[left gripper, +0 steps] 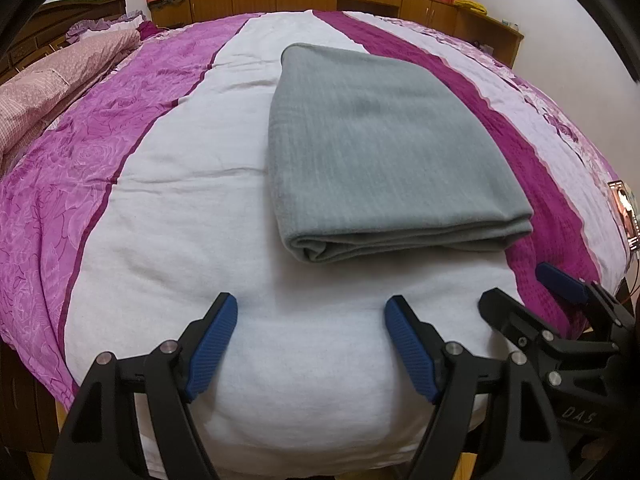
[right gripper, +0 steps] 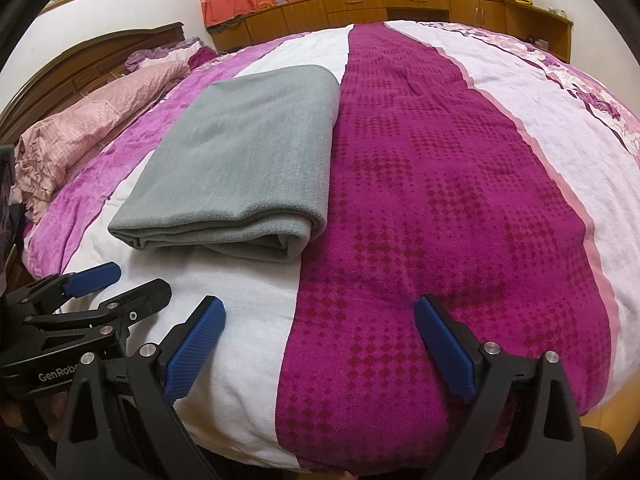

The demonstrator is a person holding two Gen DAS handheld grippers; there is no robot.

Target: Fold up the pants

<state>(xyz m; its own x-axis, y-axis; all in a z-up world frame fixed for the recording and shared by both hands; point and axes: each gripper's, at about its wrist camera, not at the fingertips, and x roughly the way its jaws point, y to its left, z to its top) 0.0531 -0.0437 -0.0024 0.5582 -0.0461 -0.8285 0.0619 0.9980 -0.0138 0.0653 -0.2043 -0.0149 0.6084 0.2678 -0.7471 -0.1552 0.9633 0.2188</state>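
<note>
The grey pants (left gripper: pixel 376 160) lie folded into a flat rectangle on the bed, with the layered fold edge facing me; they also show in the right wrist view (right gripper: pixel 244 164). My left gripper (left gripper: pixel 312 312) is open and empty, hovering over the white stripe just short of the pants' near edge. My right gripper (right gripper: pixel 320 312) is open and empty, to the right of the pants above the white and magenta stripes. The right gripper also shows in the left wrist view (left gripper: pixel 520 292), and the left gripper shows in the right wrist view (right gripper: pixel 132 280).
The bed cover (left gripper: pixel 160 216) has pink, white and magenta stripes. A pink quilt (right gripper: pixel 92 128) is bunched by the wooden headboard (right gripper: pixel 100 52) at the left. Wooden cabinets (right gripper: pixel 400 4) and curtains stand beyond the bed's far side.
</note>
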